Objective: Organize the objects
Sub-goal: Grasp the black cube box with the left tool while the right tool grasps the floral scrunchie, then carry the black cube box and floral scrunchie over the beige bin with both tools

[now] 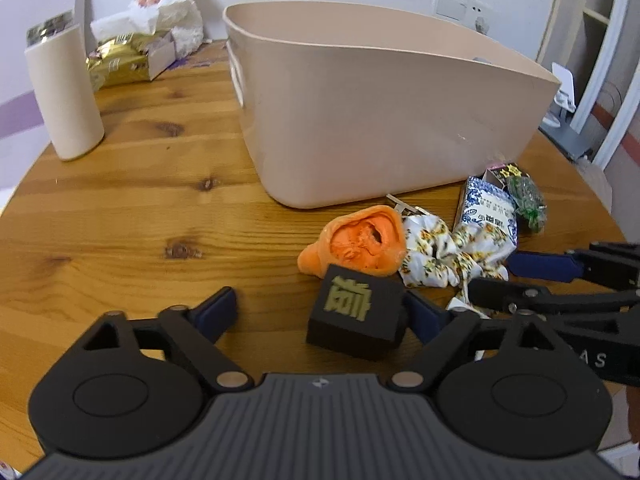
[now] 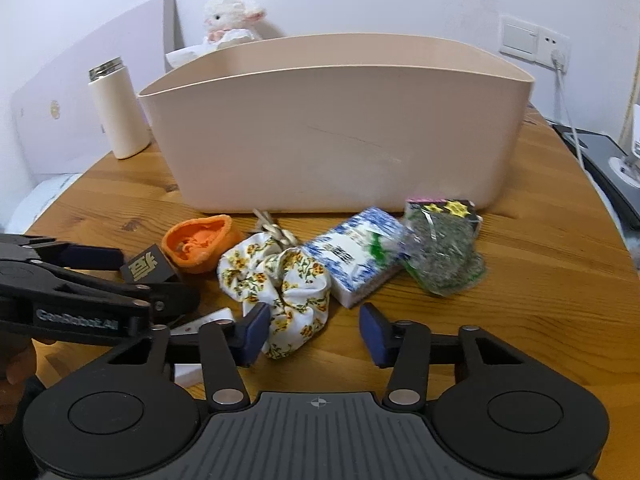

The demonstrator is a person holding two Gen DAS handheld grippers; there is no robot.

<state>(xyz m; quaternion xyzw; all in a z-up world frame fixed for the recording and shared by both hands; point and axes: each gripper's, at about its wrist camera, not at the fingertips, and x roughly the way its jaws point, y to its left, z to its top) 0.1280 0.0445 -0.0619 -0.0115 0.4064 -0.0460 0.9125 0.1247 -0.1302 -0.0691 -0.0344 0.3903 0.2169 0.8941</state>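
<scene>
— Wooden worktop (image 1: 120, 208), white wall behind. What stands on it?

— One beige bin (image 1: 380, 120) in the middle. Everything else I place against the bin. Left of it stands a cream flask (image 1: 66, 92); behind the flask, a gold packet (image 1: 116, 62) and a plush lamb (image 1: 168, 4) by the wall.

— And the loose things?

— All in front of the bin, in a row. An orange lump (image 2: 200, 246) nearest its left corner, then a floral scrunchie (image 2: 280, 276), a blue-and-white tissue pack (image 2: 356, 256) and a green glittery pouch (image 2: 444, 256) nearest its right corner, tissue pack and pouch touching. A black cube (image 1: 356, 316) with a gold character sits just in front of the orange lump.

— The left gripper (image 1: 320, 312)?

— Spread wide; the cube lies against its right pad, the left pad well apart from it. Nothing is grasped.

— The right gripper (image 2: 316, 332)?

— Released too. Its jaws stand apart in front of the scrunchie, the left pad touching the cloth's edge.
</scene>
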